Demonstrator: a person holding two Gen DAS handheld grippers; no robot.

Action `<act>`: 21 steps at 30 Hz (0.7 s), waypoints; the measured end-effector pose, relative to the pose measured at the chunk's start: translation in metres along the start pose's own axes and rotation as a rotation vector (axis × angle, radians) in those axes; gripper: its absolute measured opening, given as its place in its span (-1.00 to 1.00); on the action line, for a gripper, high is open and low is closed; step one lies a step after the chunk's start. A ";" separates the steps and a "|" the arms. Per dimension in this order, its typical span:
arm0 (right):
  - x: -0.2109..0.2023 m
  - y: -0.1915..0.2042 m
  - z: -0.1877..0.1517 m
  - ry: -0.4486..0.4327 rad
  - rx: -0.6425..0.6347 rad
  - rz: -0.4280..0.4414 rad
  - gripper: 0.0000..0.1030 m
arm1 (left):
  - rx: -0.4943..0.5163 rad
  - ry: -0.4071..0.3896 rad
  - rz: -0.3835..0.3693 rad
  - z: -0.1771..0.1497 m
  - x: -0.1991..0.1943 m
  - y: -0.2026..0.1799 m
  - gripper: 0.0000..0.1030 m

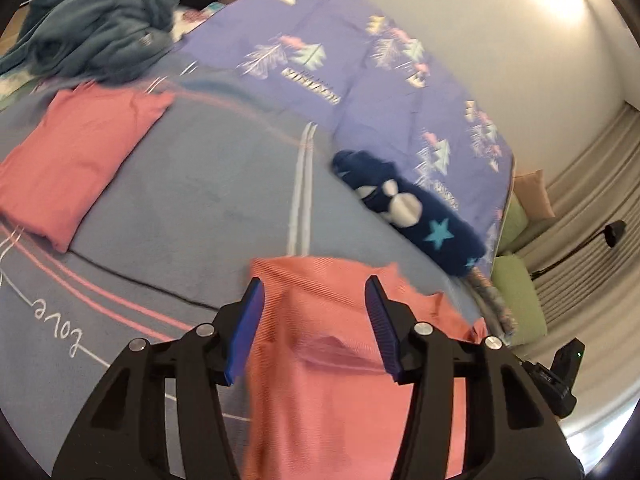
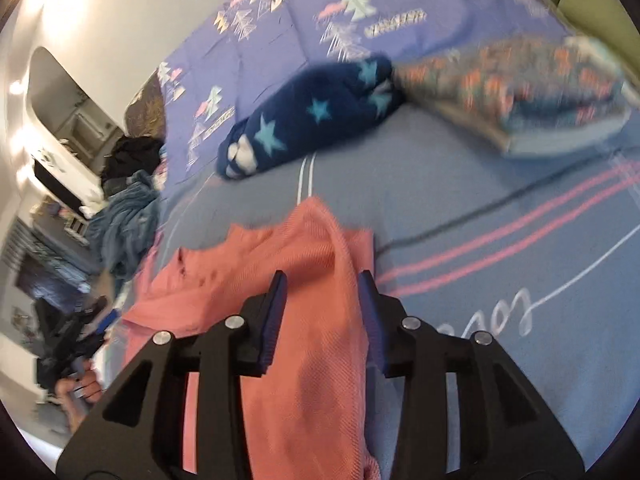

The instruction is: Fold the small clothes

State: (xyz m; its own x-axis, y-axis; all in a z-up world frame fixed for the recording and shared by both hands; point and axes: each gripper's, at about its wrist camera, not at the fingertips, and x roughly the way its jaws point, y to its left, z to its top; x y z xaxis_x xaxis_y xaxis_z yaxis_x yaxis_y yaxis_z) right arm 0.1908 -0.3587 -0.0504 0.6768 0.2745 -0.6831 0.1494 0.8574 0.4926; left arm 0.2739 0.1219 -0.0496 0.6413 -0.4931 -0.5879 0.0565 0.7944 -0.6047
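On the grey striped bedspread (image 1: 192,200), the salmon-pink woven garment (image 1: 328,360) runs lengthwise away from both cameras, between the spread-apart jaws of left gripper (image 1: 316,300) and right gripper (image 2: 322,292).

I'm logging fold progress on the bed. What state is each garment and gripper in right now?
left gripper: open, over the pink cloth
right gripper: open, pink cloth between its fingers
pink cloth: rumpled, unfolded
folded pink garment: folded flat
teal blanket: heaped
navy star item: rolled up
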 end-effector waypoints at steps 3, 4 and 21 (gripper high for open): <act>-0.006 0.004 -0.007 -0.017 -0.145 -0.095 -0.18 | 0.060 -0.011 -0.003 -0.009 -0.013 0.004 0.04; -0.006 0.005 -0.007 -0.012 -0.173 -0.111 -0.13 | 0.095 -0.008 0.004 -0.013 -0.017 0.002 0.08; 0.061 0.030 0.034 0.042 -0.398 -0.107 -0.32 | 0.581 0.143 0.232 -0.042 0.032 -0.033 0.21</act>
State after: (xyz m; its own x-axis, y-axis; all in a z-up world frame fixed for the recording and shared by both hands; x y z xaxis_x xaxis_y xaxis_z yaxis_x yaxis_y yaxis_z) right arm 0.2608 -0.3307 -0.0590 0.6414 0.1851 -0.7445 -0.0787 0.9812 0.1761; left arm 0.2602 0.0646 -0.0708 0.5802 -0.2960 -0.7588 0.3601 0.9288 -0.0870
